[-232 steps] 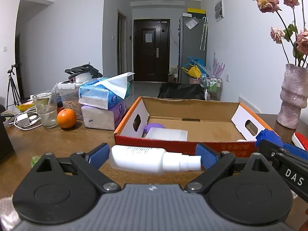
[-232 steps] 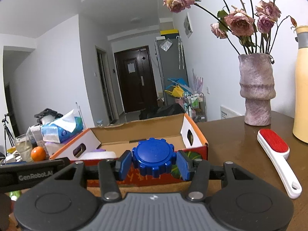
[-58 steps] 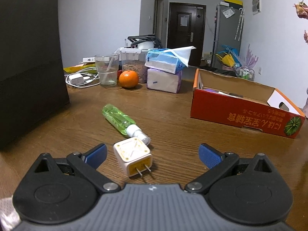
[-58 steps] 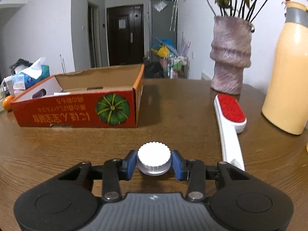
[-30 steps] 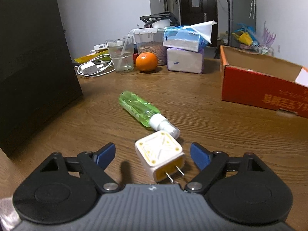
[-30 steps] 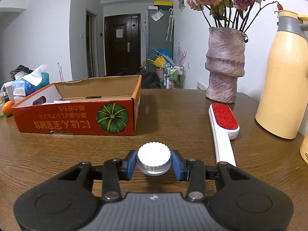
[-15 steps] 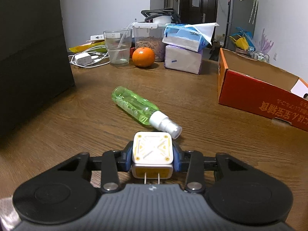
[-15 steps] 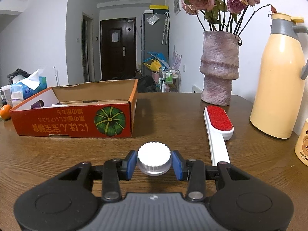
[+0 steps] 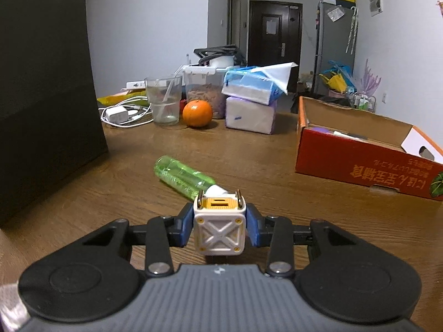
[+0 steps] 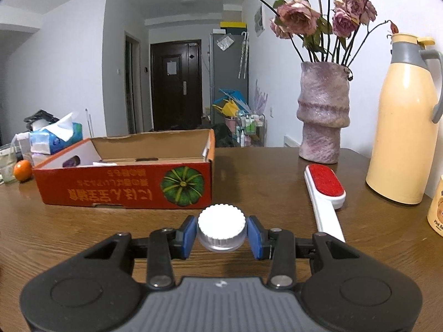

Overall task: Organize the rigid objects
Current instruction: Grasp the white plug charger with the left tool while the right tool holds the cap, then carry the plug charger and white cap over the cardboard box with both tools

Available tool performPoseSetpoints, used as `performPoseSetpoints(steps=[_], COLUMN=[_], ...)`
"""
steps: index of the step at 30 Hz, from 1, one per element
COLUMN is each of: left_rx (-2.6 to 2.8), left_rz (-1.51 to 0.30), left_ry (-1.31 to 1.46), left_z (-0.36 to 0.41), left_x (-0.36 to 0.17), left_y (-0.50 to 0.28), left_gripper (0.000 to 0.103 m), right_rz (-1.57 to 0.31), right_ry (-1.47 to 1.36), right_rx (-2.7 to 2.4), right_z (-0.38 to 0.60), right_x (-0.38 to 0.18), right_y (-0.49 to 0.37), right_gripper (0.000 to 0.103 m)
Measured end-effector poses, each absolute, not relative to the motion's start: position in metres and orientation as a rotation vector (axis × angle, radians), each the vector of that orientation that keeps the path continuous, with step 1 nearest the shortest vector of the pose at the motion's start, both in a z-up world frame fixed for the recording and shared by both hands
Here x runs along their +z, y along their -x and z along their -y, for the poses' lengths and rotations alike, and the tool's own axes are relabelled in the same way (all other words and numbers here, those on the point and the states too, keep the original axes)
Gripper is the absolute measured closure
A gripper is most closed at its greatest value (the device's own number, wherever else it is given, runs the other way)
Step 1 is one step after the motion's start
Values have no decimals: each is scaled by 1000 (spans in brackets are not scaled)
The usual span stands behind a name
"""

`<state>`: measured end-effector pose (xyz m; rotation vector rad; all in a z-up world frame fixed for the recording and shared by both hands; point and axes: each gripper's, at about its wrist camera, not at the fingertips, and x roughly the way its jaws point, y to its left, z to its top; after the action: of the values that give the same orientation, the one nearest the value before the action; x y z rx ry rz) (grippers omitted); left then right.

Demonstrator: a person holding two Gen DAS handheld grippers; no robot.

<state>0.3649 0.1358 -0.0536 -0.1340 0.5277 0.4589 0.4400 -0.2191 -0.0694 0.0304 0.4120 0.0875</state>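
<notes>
My left gripper (image 9: 219,228) is shut on a white and yellow cube charger (image 9: 219,227), held above the wooden table with its prongs pointing up and away. A green spray bottle (image 9: 182,177) lies on the table just beyond it. My right gripper (image 10: 221,233) is shut on a white-capped jar (image 10: 221,231), lifted above the table. The red cardboard box (image 10: 124,191) stands open ahead and to the left of it, with a few items inside; it also shows in the left wrist view (image 9: 365,163) at the right.
A black bag (image 9: 47,94) stands at the left. A glass (image 9: 164,102), an orange (image 9: 197,113), tissue packs (image 9: 253,99) and cables (image 9: 121,114) sit at the back. A lint brush (image 10: 324,193), a vase (image 10: 322,116) and a cream thermos (image 10: 405,121) are on the right.
My left gripper closed on the cube charger and lifted it, turning its prongs up and away. My right gripper rose a little with the white-capped jar.
</notes>
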Motion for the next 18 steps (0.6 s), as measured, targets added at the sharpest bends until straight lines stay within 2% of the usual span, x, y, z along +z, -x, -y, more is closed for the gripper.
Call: performPoseSetpoints(steps=[18], left_rx=[366], left_rz=[-463], left_ry=[121], left_z=[-93], left_x=[-38], left_y=[-360], left_gripper=[63], right_rz=[-313], right_ry=[-87], right_rx=[182], right_z=[179], right_x=[-55], right_y=[-418], right_gripper=[64])
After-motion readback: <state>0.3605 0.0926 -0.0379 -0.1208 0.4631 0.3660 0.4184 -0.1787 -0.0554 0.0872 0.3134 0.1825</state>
